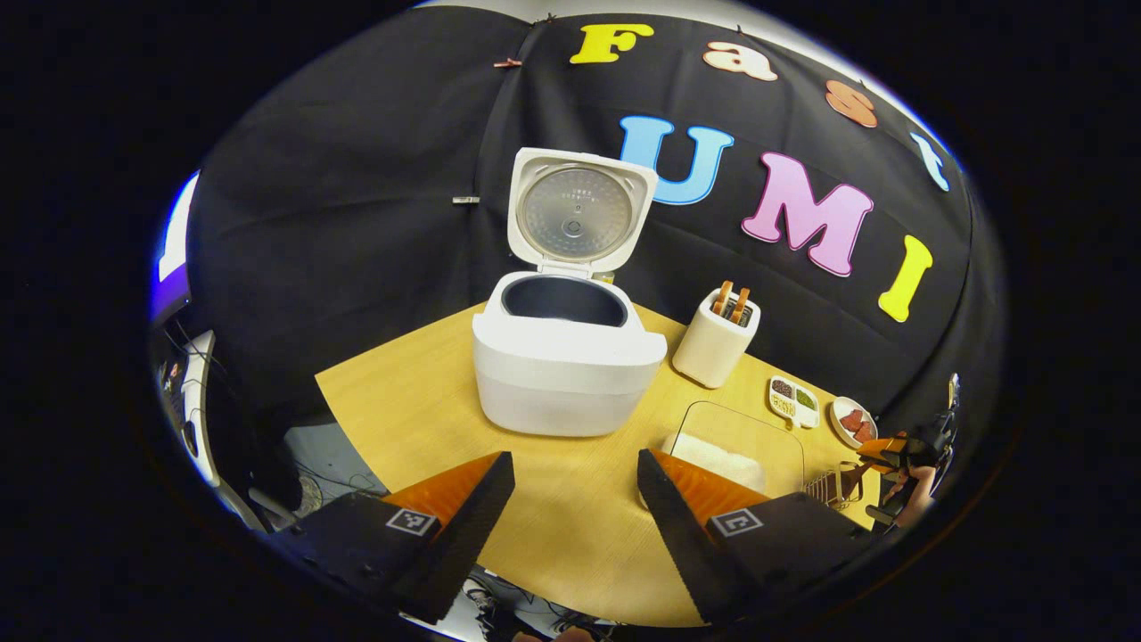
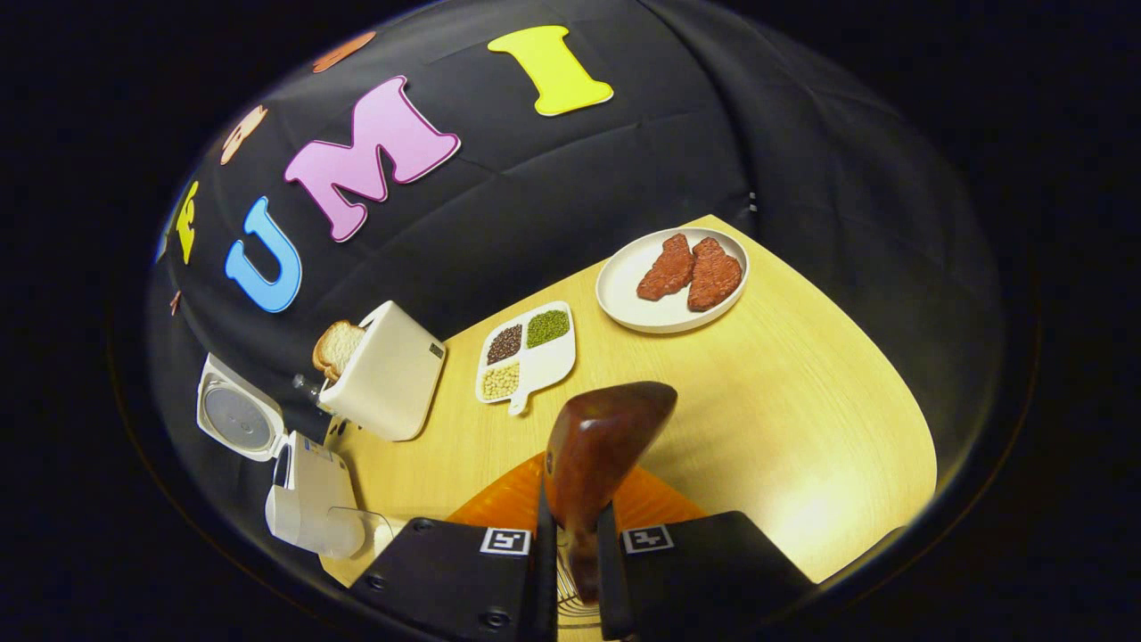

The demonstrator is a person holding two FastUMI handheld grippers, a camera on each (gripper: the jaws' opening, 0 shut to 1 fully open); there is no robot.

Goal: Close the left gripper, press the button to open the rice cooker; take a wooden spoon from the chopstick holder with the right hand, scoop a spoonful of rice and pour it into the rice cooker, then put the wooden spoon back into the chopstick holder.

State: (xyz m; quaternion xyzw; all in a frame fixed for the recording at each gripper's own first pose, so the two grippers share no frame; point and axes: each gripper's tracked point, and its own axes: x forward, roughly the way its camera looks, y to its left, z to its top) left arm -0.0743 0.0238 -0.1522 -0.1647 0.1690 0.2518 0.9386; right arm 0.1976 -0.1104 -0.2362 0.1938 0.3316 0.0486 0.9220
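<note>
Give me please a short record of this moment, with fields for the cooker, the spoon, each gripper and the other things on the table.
rice cooker: lid up, inner pot exposed
wooden spoon: clamped between the right gripper's fingers, bowl end forward
right gripper: shut on the spoon
left gripper: open, holding nothing, facing the cooker
chopstick holder: right of the cooker, utensils standing in it
rice container: clear, in front of the holder
divided dish: beans in three compartments
plate: two reddish pieces on it

The rice cooker (image 1: 568, 357) is white with a dark inner pot and a silvery lid plate. The tabletop (image 2: 802, 392) is pale yellow wood-grain. The spoon (image 2: 599, 446) is glossy reddish-brown. The white divided dish (image 2: 528, 355) holds dark-brown, green and cream grains; the white plate (image 2: 624, 290) carries red-brown slices.
</note>
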